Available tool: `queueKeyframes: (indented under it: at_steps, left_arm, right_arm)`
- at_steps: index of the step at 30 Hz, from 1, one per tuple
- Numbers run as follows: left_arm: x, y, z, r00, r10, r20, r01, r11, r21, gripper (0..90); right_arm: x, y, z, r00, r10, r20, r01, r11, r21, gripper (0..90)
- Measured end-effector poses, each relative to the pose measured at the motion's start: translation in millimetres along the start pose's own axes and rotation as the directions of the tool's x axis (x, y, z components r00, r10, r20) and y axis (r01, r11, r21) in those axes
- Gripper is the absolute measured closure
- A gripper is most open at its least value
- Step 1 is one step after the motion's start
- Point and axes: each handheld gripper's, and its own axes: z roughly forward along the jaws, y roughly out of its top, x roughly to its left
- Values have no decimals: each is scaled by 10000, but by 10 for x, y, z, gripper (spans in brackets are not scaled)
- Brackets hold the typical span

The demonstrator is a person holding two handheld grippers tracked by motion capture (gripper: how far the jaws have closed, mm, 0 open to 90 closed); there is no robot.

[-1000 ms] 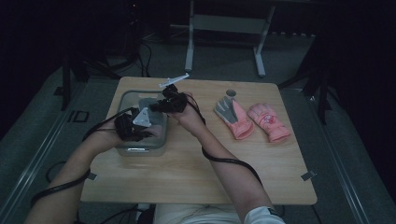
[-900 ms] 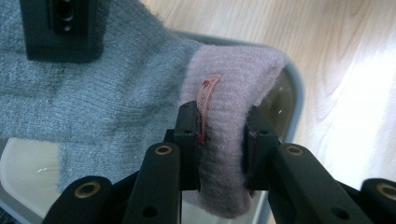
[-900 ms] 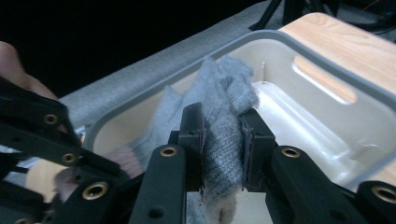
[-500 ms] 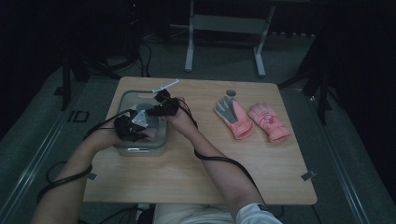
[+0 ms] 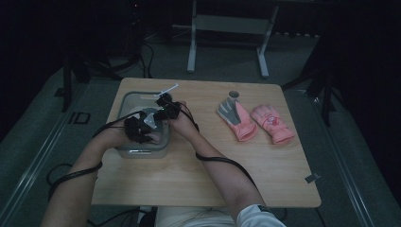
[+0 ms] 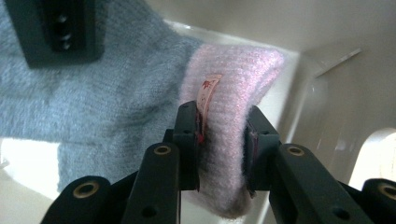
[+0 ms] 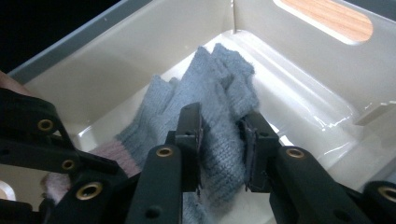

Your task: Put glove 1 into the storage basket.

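A grey knit glove [image 7: 219, 79] with a pink cuff [image 6: 233, 79] hangs low inside a pale plastic bin [image 5: 142, 152] at the table's left. My left gripper [image 6: 222, 135] is shut on the pink cuff, with a small label under one pad. My right gripper [image 7: 220, 135] has the grey finger end between its pads. Its jaws have just been opening a little, and the knit still fills the gap. In the high view both grippers, left [image 5: 141, 128] and right [image 5: 163, 111], sit over the bin, close together.
Two pink gloves [image 5: 239, 120] [image 5: 272, 124] lie on the wooden table [image 5: 213, 189] to the right of the bin, one palm up. A small grey cylinder [image 5: 233, 94] stands behind them. A white strip [image 5: 168, 90] rests at the bin's far rim. The bin walls [image 7: 303, 84] close round both grippers.
Both hands have sunk with the glove, from above the bin's rim down into it. The glove, spread between them before, now hangs lower inside the bin.
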Motion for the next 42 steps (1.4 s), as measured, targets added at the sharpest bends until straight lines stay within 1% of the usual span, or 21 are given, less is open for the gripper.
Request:
queueKeyframes:
  at_steps: [1, 2, 4, 7, 8, 13, 18, 20, 23, 25, 26, 27, 29, 30, 31, 32, 34, 36, 37, 38, 42]
  left_arm:
    - [7, -1, 17, 10000, -18, 89, 18, 10000, -6, 707]
    - [10, -4, 30, 10000, 3, 95, -3, 10000, 43, 707]
    - [20, -7, 59, 9997, 28, 234, -31, 9999, 125, 706]
    - [33, 0, 76, 9996, -37, 289, 34, 10000, 89, 701]
    - [40, 5, 77, 9995, -68, 322, 65, 9999, 104, 694]
    - [52, 29, 83, 9996, -105, 271, 103, 9999, 82, 684]
    - [63, 40, 77, 9984, -436, 357, 434, 9990, 42, 595]
    - [57, 41, 49, 9984, -563, 91, 564, 9984, -74, 503]
    - [48, 39, -14, 9967, -799, -151, 794, 9964, -310, 430]
    - [64, 28, -101, 9925, -1170, -361, 1146, 9915, -615, 383]
    - [64, 28, -148, 9889, -1433, -386, 1396, 9864, -864, 331]
    - [70, 31, -186, 9874, -1540, -370, 1495, 9834, -1027, 331]
    - [69, 60, -277, 9836, -1797, -165, 1764, 9766, -1228, 238]
    - [62, 76, -300, 9828, -1838, -166, 1805, 9759, -1223, 218]
    - [44, 104, -329, 9817, -1902, -82, 1875, 9737, -1297, 218]
    - [27, 129, -348, 9806, -1960, 17, 1944, 9715, -1356, 185]
    - [-12, 177, -383, 9783, -2071, 34, 2052, 9672, -1496, 163]
    - [-49, 225, -424, 9760, -2174, -154, 2118, 9629, -1673, 157]
    - [-67, 250, -442, 9736, -2276, -140, 2214, 9583, -1804, 157]
    - [-91, 278, -456, 9736, -2273, -189, 2196, 9566, -1915, 157]
    - [-177, 411, -477, 9745, -2221, 309, 2236, 9530, -2046, 146]
  right_arm:
    - [4, 2, 23, 9999, -161, 46, 160, 9997, 177, 674]
    - [4, 2, 23, 9999, -161, 46, 160, 9997, 177, 674]
    - [7, 11, 13, 9997, -216, 86, 214, 9995, 240, 605]
    - [-6, 12, -8, 9996, -231, 190, 227, 9996, 190, 594]
    - [-22, 9, -37, 9999, -129, 99, 128, 9998, 121, 590]
    - [-24, 5, -80, 9999, -120, -19, 120, 9999, 19, 585]
    - [11, -10, -153, 9997, -259, -30, 259, 9995, -155, 573]
    - [3, -27, -187, 9996, -271, -34, 270, 9994, -221, 569]
    - [-19, -48, -228, 9998, -205, -14, 205, 9994, -286, 569]
    - [-26, -56, -264, 9998, -208, -19, 207, 9992, -349, 569]
    - [-20, -56, -314, 9997, -225, -63, 222, 9987, -456, 570]
    - [-20, -56, -314, 9997, -225, -63, 222, 9987, -456, 570]
    - [-7, -54, -365, 9996, -281, -61, 278, 9982, -534, 568]
    - [9, -60, -430, 9995, -298, -77, 293, 9974, -660, 569]
    - [9, -60, -430, 9995, -298, -77, 293, 9974, -660, 569]
    - [18, -69, -471, 9994, -313, -113, 304, 9969, -727, 568]
    - [34, -88, -533, 9994, -338, -112, 328, 9964, -778, 567]
    - [43, -117, -608, 9991, -418, 23, 419, 9961, -775, 569]
    - [40, -131, -643, 9991, -423, 56, 426, 9963, -751, 579]
    - [31, -142, -676, 9994, -354, 2, 353, 9966, -738, 578]
    - [-5, -192, -829, 9994, -313, 117, 322, 9959, -842, 545]
